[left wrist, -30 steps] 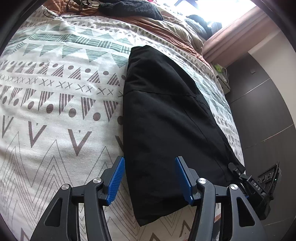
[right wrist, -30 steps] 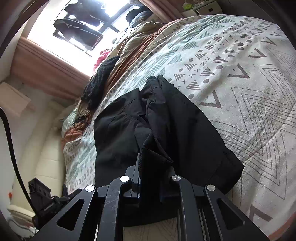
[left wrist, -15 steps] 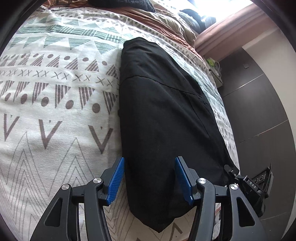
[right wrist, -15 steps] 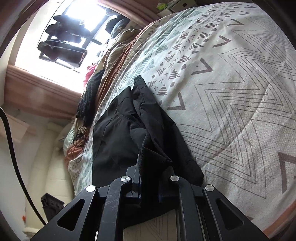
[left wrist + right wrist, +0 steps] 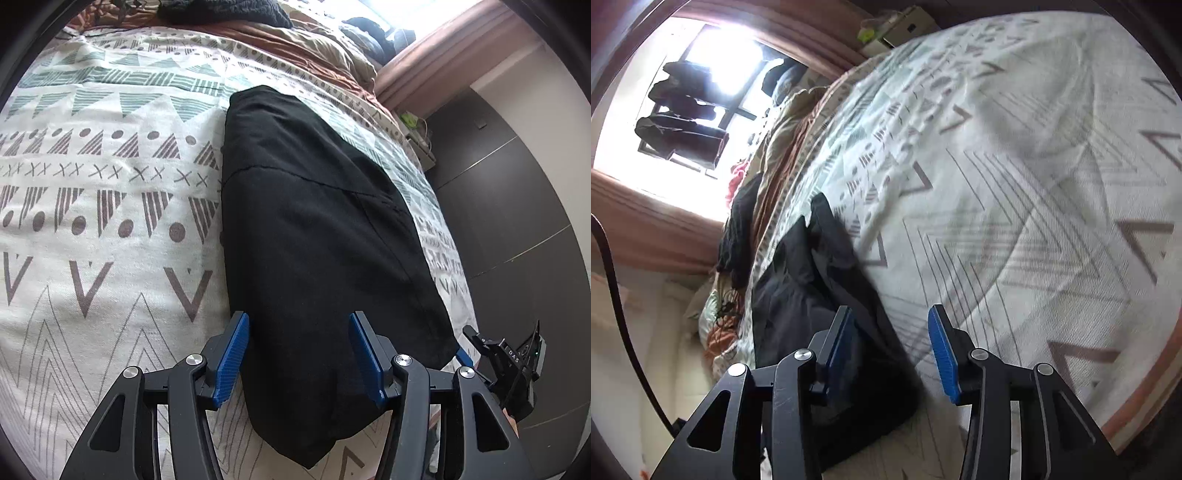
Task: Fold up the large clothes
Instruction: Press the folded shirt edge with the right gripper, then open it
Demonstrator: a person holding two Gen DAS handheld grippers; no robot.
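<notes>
A bed [image 5: 92,236] under a patterned cover of triangles, dots, crosses and chevrons is filling most of both views. A brown blanket [image 5: 317,40] and a dark knitted item [image 5: 221,11] are lying along its far end, below a bright window [image 5: 713,74] where dark clothes [image 5: 683,136] are hanging. The black garment [image 5: 314,240] is lying folded into a long, narrow shape near the right edge of the bed as the left wrist view shows it, its near end reaching toward the camera. The left gripper [image 5: 299,354] is hovering over that near end with its jaws standing apart; the garment is showing between the blue pads [image 5: 232,360], which are not pressing on it. The right gripper [image 5: 892,347] is sitting at the garment's near corner. Its jaws have just been opening and are now released: the left pad [image 5: 840,345] is lying just beside the dark cloth, while the right pad [image 5: 942,358] is standing over bare cover. The right wrist view is blurred.
</notes>
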